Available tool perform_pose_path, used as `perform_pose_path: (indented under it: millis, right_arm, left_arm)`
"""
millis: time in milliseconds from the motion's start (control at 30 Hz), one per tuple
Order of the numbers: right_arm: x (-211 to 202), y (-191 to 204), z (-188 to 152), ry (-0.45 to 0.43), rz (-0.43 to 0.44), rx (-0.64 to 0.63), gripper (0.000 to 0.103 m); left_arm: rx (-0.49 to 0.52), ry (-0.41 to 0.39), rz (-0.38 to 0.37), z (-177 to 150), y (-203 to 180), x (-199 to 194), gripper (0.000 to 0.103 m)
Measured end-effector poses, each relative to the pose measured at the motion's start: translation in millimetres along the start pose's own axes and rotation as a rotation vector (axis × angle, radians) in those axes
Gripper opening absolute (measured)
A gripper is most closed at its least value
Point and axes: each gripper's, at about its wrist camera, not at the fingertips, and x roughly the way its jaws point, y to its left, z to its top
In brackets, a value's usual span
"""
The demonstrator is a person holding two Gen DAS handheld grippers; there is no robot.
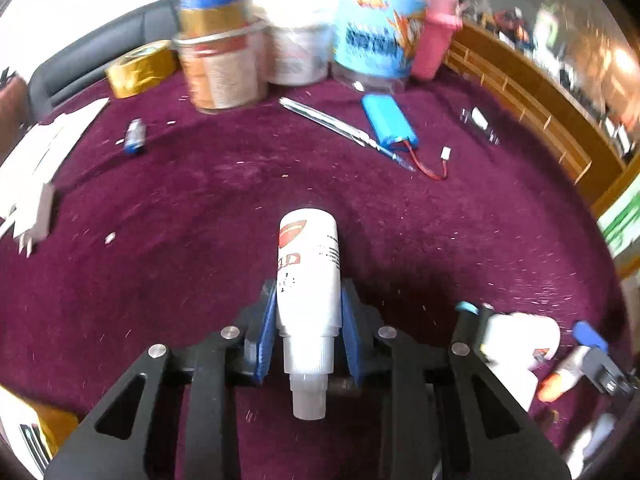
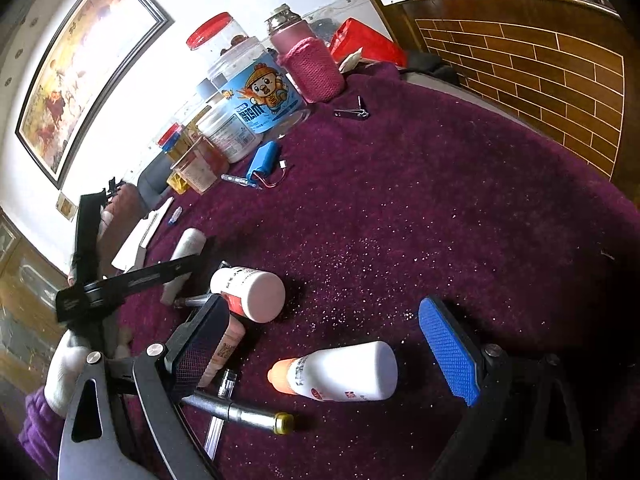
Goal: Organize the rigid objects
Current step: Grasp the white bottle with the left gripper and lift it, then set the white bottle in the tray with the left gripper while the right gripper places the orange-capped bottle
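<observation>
between our left fingers (image 1: 308, 340) sits a white bottle (image 1: 308, 280), gripped at its neck end, base pointing toward the desk's far edge. our right fingers (image 2: 332, 360) stand spread wide around another white bottle (image 2: 340, 372) with an orange cap, lying on the purple desk (image 2: 440, 220). a blue battery pack (image 1: 388, 120) lies near the jars at the far edge.

Three white bottles show: one (image 2: 352, 372) between the right fingers, another (image 2: 250, 293) beyond the left finger, a third (image 1: 308, 276) between the left gripper's fingers. One blue battery pack (image 2: 262, 162) and one nail clipper (image 2: 352, 112) lie far ahead.
</observation>
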Motion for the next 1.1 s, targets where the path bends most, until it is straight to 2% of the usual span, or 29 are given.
perform_pose_path:
  millis: [133, 267, 467, 567, 633, 700, 767, 867, 933, 1000, 1067, 1100]
  right_arm:
    - [0, 0, 0, 0.000, -0.003, -0.004, 0.093]
    - [-1, -1, 0, -0.005, 0.003, 0.003, 0.093]
    - [-2, -5, 1, -0.007, 0.018, 0.019, 0.093]
    - [0, -3, 3, 0.013, 0.010, 0.009, 0.093]
    - [-4, -1, 3, 0.043, -0.026, 0.003, 0.091]
    - [-20, 1, 2, 0.024, -0.036, 0.002, 0.091]
    - [-33, 9, 1, 0.003, -0.056, -0.048, 0.091]
    - [-34, 33, 3, 0.019, -0.109, -0.197, 0.091]
    - [-22, 41, 7, 0.061, -0.094, -0.227, 0.091]
    - [-1, 39, 8, 0.133, -0.085, -0.203, 0.090]
    - [14, 30, 5, 0.225, -0.025, -0.139, 0.083]
    - [13, 29, 2, 0.243, 0.009, -0.126, 0.082]
  left_arm:
    - [-0.107, -0.057, -0.120, -20, 21, -41, 0.026]
    - [-0.201, -0.147, -0.213, -61, 42, -101, 0.026]
    - [-0.327, -0.290, -0.296, -131, 76, -177, 0.026]
    - [-0.389, -0.332, -0.323, -162, 93, -196, 0.027]
    - [-0.420, -0.347, -0.341, -180, 105, -207, 0.027]
    - [-0.435, -0.358, -0.335, -196, 116, -215, 0.027]
    - [-0.451, -0.372, -0.323, -207, 127, -221, 0.027]
    - [-0.486, -0.379, -0.327, -219, 138, -223, 0.027]
    - [-0.514, -0.377, -0.336, -227, 145, -223, 0.027]
    - [-0.532, -0.381, -0.335, -234, 149, -225, 0.027]
    - [-0.533, -0.391, -0.326, -242, 152, -232, 0.027]
    - [-0.533, -0.397, -0.320, -244, 154, -234, 0.027]
